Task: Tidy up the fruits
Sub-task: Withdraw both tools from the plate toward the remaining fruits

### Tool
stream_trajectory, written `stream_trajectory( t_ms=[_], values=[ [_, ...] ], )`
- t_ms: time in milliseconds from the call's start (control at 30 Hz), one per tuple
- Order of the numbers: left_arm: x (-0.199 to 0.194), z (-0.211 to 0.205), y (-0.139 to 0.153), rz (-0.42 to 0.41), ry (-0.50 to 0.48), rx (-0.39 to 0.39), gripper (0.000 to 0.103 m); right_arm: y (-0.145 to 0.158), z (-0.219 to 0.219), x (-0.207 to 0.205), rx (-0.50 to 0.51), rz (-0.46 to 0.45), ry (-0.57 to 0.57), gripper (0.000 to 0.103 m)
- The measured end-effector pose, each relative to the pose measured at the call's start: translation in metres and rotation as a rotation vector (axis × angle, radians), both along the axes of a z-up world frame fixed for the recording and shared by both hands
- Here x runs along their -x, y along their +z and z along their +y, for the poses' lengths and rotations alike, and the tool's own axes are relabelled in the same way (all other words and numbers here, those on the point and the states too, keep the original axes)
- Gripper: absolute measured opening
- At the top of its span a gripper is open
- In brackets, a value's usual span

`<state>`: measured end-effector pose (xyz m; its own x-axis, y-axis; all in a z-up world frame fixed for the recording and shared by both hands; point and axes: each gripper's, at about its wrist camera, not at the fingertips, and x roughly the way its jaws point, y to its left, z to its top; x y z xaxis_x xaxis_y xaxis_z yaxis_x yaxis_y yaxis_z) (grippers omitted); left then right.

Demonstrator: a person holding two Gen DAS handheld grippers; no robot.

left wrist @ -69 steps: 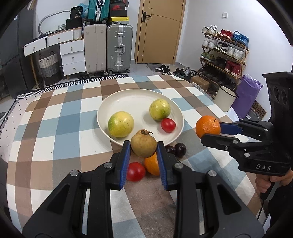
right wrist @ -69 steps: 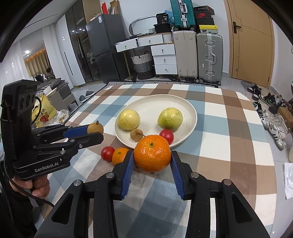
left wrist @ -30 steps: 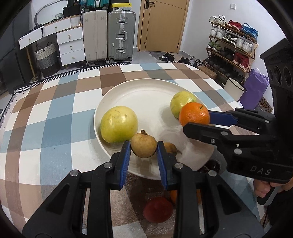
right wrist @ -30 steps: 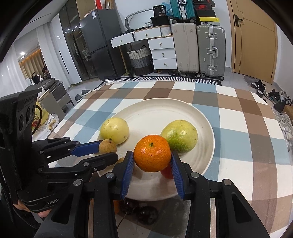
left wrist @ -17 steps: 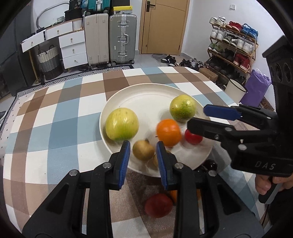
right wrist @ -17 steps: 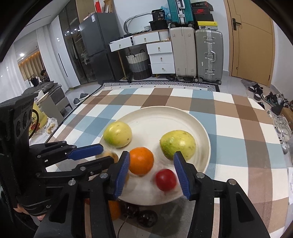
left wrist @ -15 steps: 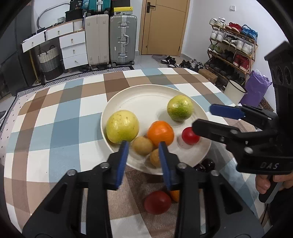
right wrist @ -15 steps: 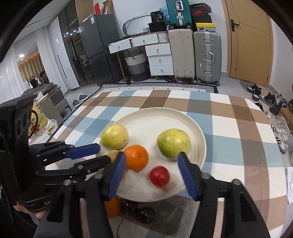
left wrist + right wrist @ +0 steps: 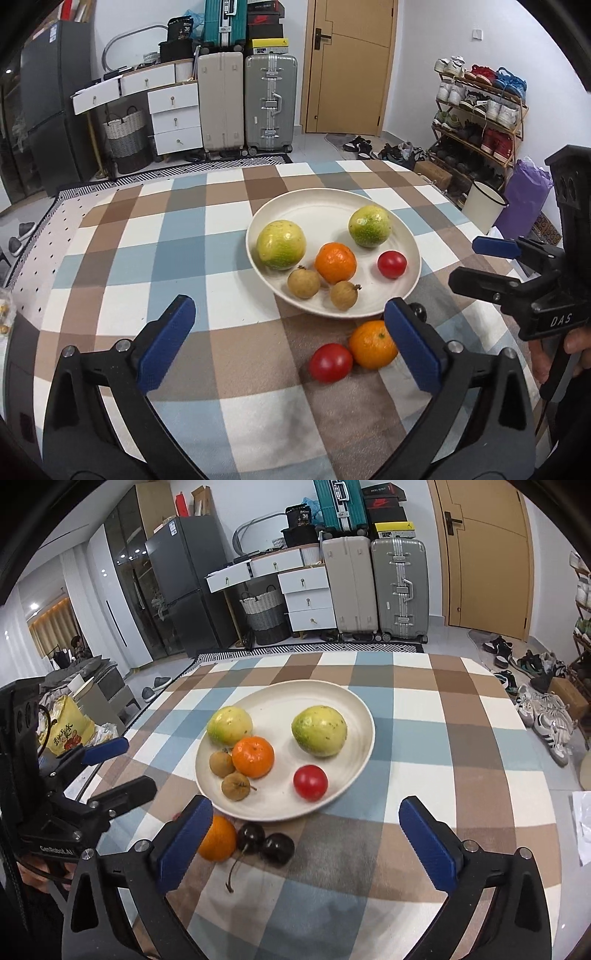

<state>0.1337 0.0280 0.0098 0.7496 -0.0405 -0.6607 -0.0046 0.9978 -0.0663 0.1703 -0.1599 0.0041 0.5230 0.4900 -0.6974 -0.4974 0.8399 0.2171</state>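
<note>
White plate (image 9: 408,291) sits right of centre in the left wrist view, on the checked tablecloth (image 9: 155,266). On the plate: two yellow-green round fruits, one at left (image 9: 281,244) and one at upper right (image 9: 369,226); an orange mandarin (image 9: 335,262) near the middle, touching or just beside the left green fruit in the right wrist view (image 9: 253,757); a red tomato (image 9: 392,264) at the right, apart from the rest; two small brown fruits (image 9: 303,283) (image 9: 344,294) at the near edge, just beside the mandarin. Off the plate, on the cloth just below its near rim: a second mandarin (image 9: 373,344) touching a second red tomato (image 9: 331,362), and two dark cherries (image 9: 265,842) with a stem, seen lower centre in the right wrist view. Left gripper (image 9: 288,343): jaws have just been opening and stand wide, nothing between the blue pads, tips over the cloth below the plate. Right gripper (image 9: 306,836): jaws likewise have just been opening, now wide, empty, tips at the plate's near rim. Each gripper shows in the other's view at the frame edge, held by a hand (image 9: 569,347). Background at upper frame: suitcases (image 9: 271,101), white drawers (image 9: 173,110), wooden door (image 9: 351,66), shoe rack (image 9: 476,110) at right.
</note>
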Motion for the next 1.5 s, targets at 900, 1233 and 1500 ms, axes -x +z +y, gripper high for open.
stream_trajectory(
  t_ms=[900, 1233, 1500],
  values=[
    [0.02, -0.002, -0.047, 0.112, 0.017, 0.016, 0.102, -0.038, -0.004, 0.014, 0.164, 0.062, 0.004, 0.102],
    [0.011, -0.001, -0.059, 0.145, 0.027, 0.02, 0.102, -0.051, 0.015, 0.005, 0.226, 0.065, 0.03, 0.102],
    [0.004, -0.003, -0.062, 0.167, 0.017, 0.01, 0.102, -0.058, 0.029, 0.0, 0.265, 0.058, 0.053, 0.102]
  ],
)
